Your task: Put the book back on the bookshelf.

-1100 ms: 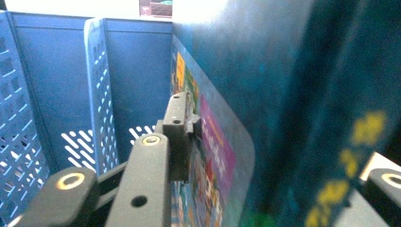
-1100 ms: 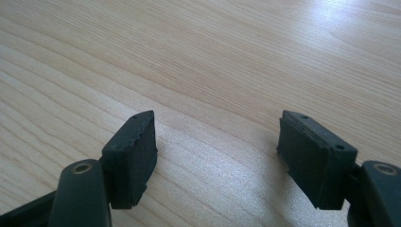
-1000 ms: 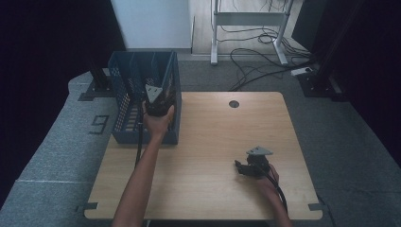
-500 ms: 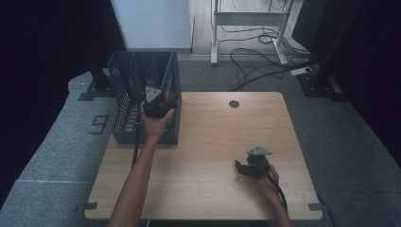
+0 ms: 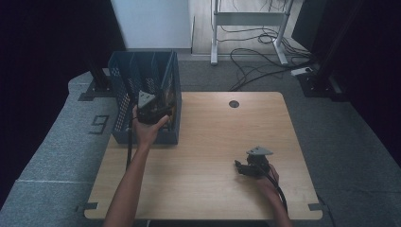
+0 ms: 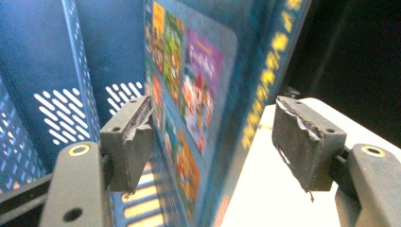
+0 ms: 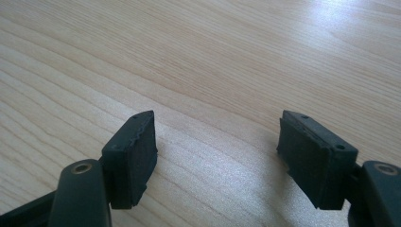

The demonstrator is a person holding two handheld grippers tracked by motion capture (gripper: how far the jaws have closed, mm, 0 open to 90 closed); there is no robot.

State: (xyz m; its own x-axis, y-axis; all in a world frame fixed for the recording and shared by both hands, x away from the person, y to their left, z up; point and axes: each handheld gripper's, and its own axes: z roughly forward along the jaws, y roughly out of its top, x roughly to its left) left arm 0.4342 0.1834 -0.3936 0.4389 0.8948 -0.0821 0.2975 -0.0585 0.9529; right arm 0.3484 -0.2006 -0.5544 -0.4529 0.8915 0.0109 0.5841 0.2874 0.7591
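Note:
A dark blue slotted crate (image 5: 124, 78) stands at the table's far left corner. A picture book (image 6: 196, 90) with a colourful cover and a blue spine with yellow letters stands upright along the crate's right side (image 5: 167, 90). My left gripper (image 5: 152, 109) is held over the crate's near right part. In the left gripper view its jaws (image 6: 215, 117) are open on either side of the book, with gaps to both pads. My right gripper (image 5: 242, 168) rests on the wooden table (image 5: 213, 132) at the near right. It is open (image 7: 220, 130), with bare wood between its pads.
The crate's inner dividers (image 6: 71, 71) rise close to the left jaw. A round cable hole (image 5: 233, 103) sits at the table's far middle. Grey carpet surrounds the table, and cables and a metal frame (image 5: 246, 28) lie beyond the far edge.
The left hand and gripper have shifted slightly toward the near side at the crate. The right gripper has stayed in place.

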